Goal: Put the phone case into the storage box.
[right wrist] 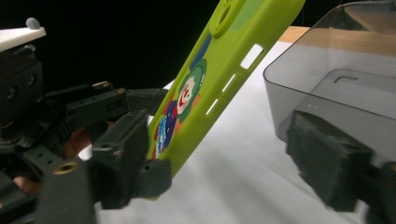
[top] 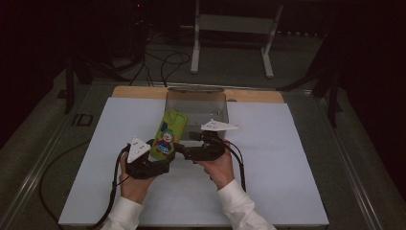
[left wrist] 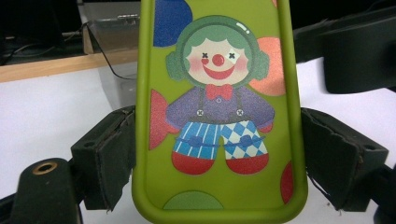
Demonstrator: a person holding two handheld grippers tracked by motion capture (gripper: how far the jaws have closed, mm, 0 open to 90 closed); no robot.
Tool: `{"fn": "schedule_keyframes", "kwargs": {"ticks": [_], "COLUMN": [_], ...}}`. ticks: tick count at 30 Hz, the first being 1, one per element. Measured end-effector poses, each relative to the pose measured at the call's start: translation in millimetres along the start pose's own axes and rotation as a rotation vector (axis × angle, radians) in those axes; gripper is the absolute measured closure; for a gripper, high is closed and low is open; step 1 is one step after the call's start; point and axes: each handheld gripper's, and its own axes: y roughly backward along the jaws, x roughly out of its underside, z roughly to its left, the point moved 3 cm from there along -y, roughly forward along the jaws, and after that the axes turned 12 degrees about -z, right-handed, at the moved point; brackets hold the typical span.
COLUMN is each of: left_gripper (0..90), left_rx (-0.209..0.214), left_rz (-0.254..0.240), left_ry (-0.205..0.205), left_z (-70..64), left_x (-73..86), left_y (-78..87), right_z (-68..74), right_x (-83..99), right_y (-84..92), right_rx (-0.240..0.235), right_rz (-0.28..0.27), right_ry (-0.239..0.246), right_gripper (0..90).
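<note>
A lime-green phone case [top: 168, 133] printed with a clown stands tilted over the white sheet, its upper end leaning toward the clear grey box [top: 196, 106]. My left gripper [top: 162, 153] is shut on the phone case [left wrist: 219, 116], its pads pressing both long edges near the bottom end. Just right of the case, my right gripper [top: 192, 143] is open. In the right gripper view the case [right wrist: 219, 88] leans at the left of the wide gap of the right gripper [right wrist: 229, 158]. The box [right wrist: 336, 70] is close on the right.
A white sheet [top: 273, 163] covers the table, with a wooden strip [top: 139, 92] along the far edge. The box [left wrist: 112, 79] stands at the far middle. Cables and a white frame stand [top: 230, 24] are on the floor beyond. The right gripper [left wrist: 355, 51] appears in the left gripper view.
</note>
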Motion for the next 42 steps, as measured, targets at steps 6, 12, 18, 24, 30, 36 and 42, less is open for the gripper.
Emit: {"fn": "schedule_keyframes", "kwargs": {"ticks": [6,12,18,24,30,36,42], "left_gripper": [16.2,16.2,16.2,16.2,16.1,16.0,15.6], "left_rx": [0.001,0.005,0.0,-0.019,-0.031,-0.019,0.002], "left_rz": [-0.008,-0.004,-0.005,-0.005,-0.008,0.024,0.017], "left_ry": [0.014,0.022,0.034,0.068,0.093,0.123,0.133], "left_z": [-0.3,-1.5,-1.6,-2.2,-3.6,-3.4,-2.9], "left_x": [-0.5,1.2,2.4,5.7,8.0,12.2,11.4], "left_y": [0.6,-1.0,-1.2,-3.0,-3.9,-7.8,-8.1], "right_z": [3.0,6.7,10.4,9.0,9.3,11.6,10.7], "right_x": [2.9,6.4,10.1,11.4,11.8,12.3,10.4], "right_y": [-5.6,-10.3,-14.6,-17.8,-18.5,-19.3,-18.3], "right_rx": [-0.007,-0.024,-0.008,0.001,0.011,0.017,0.019], "right_rz": [-0.009,-0.013,-0.019,-0.009,-0.013,0.003,0.02], "right_ry": [-0.061,-0.108,-0.141,-0.19,-0.215,-0.213,-0.238], "right_gripper": [41.1,57.1,69.3,71.6,74.0,78.1,78.5]}}
